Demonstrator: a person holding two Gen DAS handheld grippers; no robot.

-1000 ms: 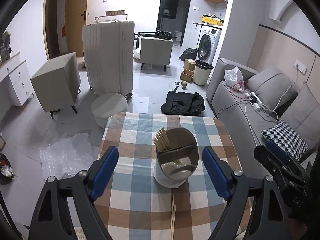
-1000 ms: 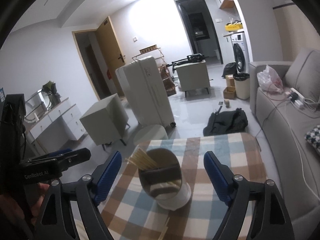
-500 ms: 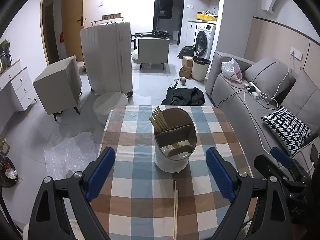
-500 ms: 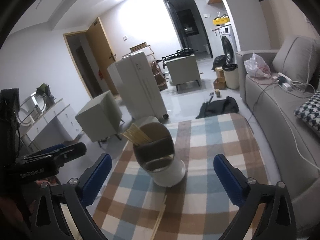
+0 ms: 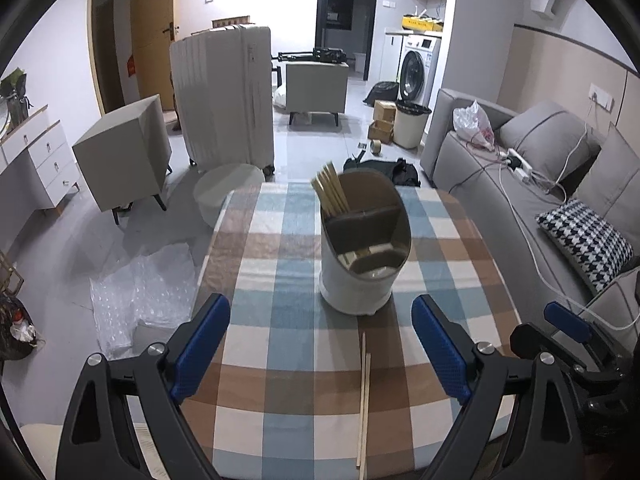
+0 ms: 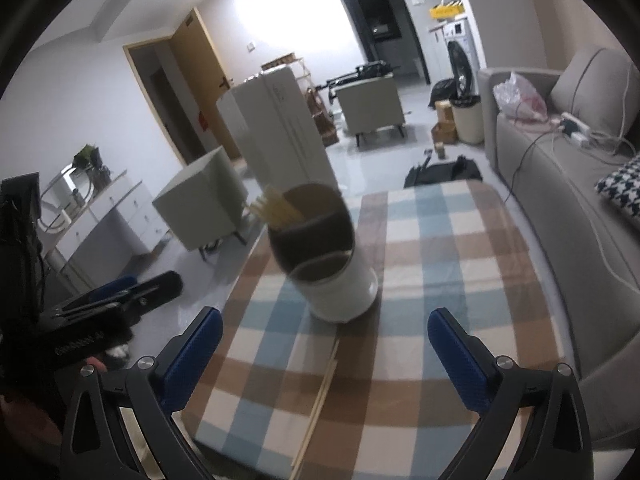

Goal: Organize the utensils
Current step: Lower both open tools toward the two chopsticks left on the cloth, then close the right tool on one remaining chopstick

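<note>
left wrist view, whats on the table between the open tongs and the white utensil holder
Only bare checked tablecloth and the far ends of two loose chopsticks, lying lengthwise between the left tongs and the utensil holder. The left wrist view shows it.

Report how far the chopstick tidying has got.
Done: a bundle of chopsticks already stands in the holder, in its back compartment. In hand: nothing; the left claw and right claw are both open and empty above the table. Left: two loose chopsticks lie on the checked cloth in front of the holder.
</note>
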